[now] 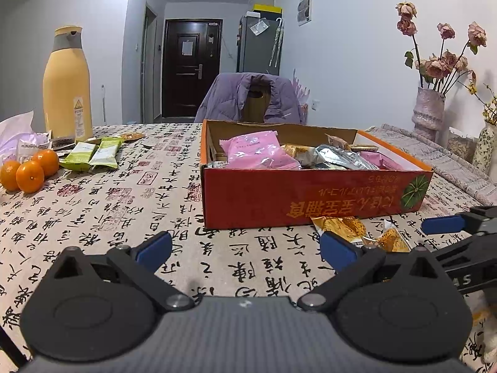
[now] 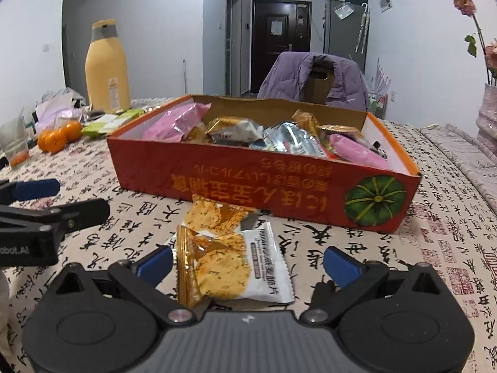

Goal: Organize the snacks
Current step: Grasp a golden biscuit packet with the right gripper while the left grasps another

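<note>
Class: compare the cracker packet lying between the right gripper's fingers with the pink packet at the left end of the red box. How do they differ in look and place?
The cracker packet is white and gold with crackers pictured on it; the pink packet is plain pink foil. The cracker packet lies on the tablecloth outside the red box; the pink packet sits inside it, propped on other snacks. The cracker packet overlaps a second gold packet. Both are sealed snack wrappers.

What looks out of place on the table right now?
Two gold-and-white cracker packets lie overlapping on the calligraphy tablecloth before the red cardboard snack box, not in it. Green snack packets also sit loose near the oranges.
</note>
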### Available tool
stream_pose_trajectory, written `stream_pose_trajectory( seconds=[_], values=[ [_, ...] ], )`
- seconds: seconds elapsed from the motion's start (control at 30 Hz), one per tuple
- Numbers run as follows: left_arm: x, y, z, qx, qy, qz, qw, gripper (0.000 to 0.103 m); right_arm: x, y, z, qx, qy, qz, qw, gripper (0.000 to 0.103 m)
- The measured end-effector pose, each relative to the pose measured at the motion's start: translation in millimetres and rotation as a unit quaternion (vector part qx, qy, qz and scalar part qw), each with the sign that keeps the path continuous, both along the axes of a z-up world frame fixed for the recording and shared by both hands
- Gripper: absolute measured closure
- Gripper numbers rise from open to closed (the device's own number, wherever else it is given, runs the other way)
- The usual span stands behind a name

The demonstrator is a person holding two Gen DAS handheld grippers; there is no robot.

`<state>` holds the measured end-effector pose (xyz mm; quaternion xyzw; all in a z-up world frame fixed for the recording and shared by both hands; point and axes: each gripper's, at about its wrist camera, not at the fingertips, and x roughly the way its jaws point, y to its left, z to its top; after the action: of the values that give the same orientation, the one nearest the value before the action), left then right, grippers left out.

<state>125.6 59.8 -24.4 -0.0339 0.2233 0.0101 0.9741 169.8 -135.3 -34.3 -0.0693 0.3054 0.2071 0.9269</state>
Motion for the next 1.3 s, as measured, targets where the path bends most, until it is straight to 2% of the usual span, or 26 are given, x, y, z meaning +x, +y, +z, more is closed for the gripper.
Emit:
stream_pose_trajectory(
  seconds=[0.1, 0.17, 0.2, 0.3, 0.37, 0.57, 0.87, 1.13, 1.3],
  values=[
    [-0.6, 0.2, 0.2, -0.002, 0.001, -0.001, 1.0000, 0.000, 3.0, 4.2, -2.6, -0.004, 0.007, 0.006, 1.000, 0.009],
    [-0.5, 0.6, 0.3, -0.003, 0.002, -0.002, 1.0000, 0.000, 3.6, 6.2, -4.4, -0.006, 0.012, 0.009, 1.000, 0.022],
    [-0.4, 0.5, 0.5, -0.003, 0.002, -0.003, 1.0000, 0.000, 3.3, 6.4, -5.1, -0.006, 0.014, 0.011, 1.000, 0.025],
    [-0.1, 0.5, 0.5, -0.003, 0.002, -0.003, 1.0000, 0.000, 2.1, 6.2, -7.0, -0.005, 0.018, 0.014, 1.000, 0.026],
    [-0.1, 0.4, 0.5, -0.003, 0.002, -0.003, 1.0000, 0.000, 2.1, 5.0, -7.8, -0.003, 0.021, 0.015, 1.000, 0.035],
    [0.3, 0.4, 0.1, -0.002, 0.003, -0.002, 1.0000, 0.000, -0.9, -2.1, -4.4, 0.011, 0.015, 0.018, 1.000, 0.044],
    [3.6, 0.0, -1.1, 0.002, 0.010, 0.003, 0.9999, 0.000, 3.7, -35.8, 9.9, 0.037, -0.020, -0.021, 0.999, 0.045],
    [6.4, -2.9, -2.3, 0.014, 0.021, 0.011, 0.9996, 0.000, 17.9, -76.6, 14.1, 0.036, -0.052, -0.081, 0.995, 0.045],
    [6.8, -5.2, -2.8, 0.024, 0.024, 0.018, 0.9993, 0.000, 25.1, -86.5, 9.8, 0.031, -0.063, -0.098, 0.993, 0.045]
  ],
)
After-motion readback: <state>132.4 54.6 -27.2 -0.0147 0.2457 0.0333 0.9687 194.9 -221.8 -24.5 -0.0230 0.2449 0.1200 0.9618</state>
